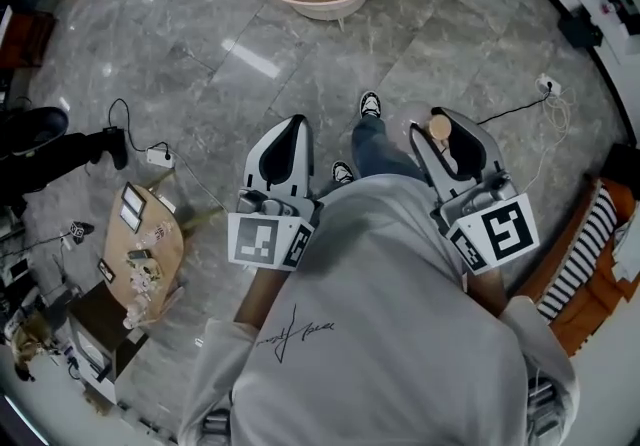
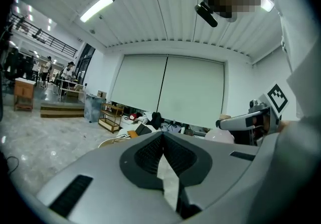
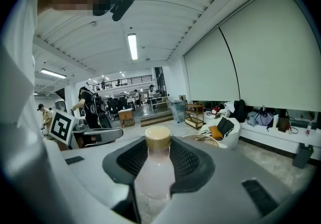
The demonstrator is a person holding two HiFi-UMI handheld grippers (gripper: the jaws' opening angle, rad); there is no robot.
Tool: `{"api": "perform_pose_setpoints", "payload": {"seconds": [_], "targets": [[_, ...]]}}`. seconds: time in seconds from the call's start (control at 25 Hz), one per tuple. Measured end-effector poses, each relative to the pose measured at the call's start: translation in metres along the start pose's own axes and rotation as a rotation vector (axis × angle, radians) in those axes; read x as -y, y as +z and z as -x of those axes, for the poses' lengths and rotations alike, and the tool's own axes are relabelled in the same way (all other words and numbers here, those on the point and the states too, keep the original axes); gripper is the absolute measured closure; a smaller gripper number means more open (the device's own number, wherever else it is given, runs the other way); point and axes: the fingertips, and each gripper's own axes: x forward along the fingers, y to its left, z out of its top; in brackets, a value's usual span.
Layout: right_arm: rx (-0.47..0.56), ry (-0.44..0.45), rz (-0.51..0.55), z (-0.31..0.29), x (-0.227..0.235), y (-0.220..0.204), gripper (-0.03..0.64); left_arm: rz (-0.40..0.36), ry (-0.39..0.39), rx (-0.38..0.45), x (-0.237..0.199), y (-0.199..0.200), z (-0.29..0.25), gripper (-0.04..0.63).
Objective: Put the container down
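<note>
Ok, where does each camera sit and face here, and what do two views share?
Head view: on the head, steeply down at the floor; shows torso, shoes, left gripper, right gripper.
Left gripper view: along its shut, empty jaws toward window blinds; torso at right.
Right gripper view: along jaws clamping the bottle, toward the hall.
Shared: bottle, in head and right gripper views.

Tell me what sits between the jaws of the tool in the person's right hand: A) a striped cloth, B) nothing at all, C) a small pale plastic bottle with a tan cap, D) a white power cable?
C: in the right gripper view the small pale plastic bottle with a tan cap stands clamped between the jaws of the right tool.
</note>
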Motion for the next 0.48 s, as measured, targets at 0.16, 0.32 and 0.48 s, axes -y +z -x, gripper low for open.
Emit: {"api": "perform_pose_setpoints", "payload": {"seconds": [0.16,0.32,0.48], "targets": [[-0.017,0.037,-0.029,-0.024,0.032,0.002,0.469,-0.011,0.013,-0.033,-0.011,-0.001,-0.04,0.577],[-0.027,0.053,-0.042,-0.043,0.063,0.008,0.469,-0.025,0.008,-0.07,-0.015,0.005,-0.078,0.577],[-0.02,0.07,-0.05,-0.061,0.091,0.016,0.469,-0.033,0.02,-0.074,-0.017,0.015,-0.111,0.577]]}}
